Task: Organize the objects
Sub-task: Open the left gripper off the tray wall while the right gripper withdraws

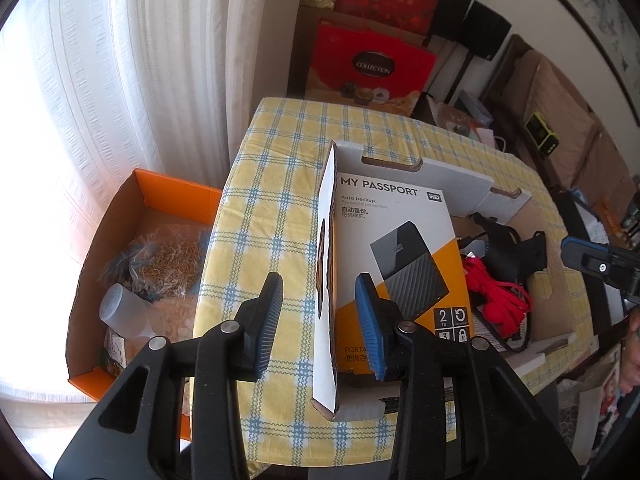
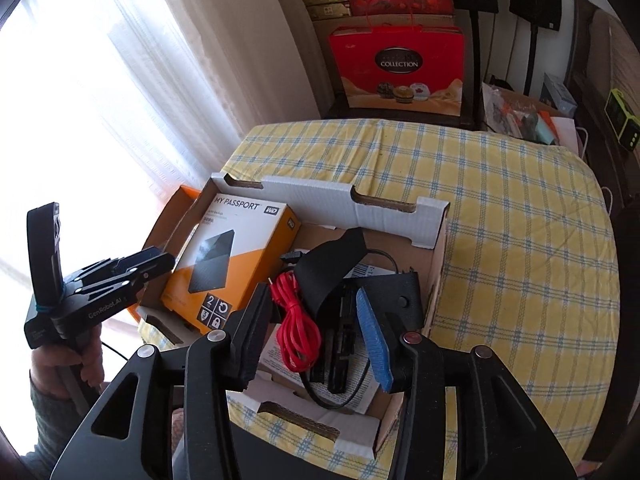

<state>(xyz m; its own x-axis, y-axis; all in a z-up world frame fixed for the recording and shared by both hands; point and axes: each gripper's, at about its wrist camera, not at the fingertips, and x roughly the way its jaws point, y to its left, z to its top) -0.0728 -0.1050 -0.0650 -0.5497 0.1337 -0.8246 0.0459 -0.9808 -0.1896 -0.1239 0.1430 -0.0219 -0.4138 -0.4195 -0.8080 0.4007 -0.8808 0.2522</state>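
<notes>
Both grippers tilt steeply down over the cardboard tray (image 2: 352, 196) on the checked tablecloth (image 2: 520, 240). The left gripper (image 1: 320, 312) straddles the tray's white side wall (image 1: 326, 280), jaws apart, pads off it. The right gripper (image 2: 312, 328) hangs open above the red cable (image 2: 298, 328). The hard-drive box (image 2: 236, 260) leans inside the tray.

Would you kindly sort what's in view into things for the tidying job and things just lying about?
Job:
white cardboard tray
orange-and-white hard-drive box
coiled red cable
black strap

Lying about:
red gift bag
orange floor box
</notes>
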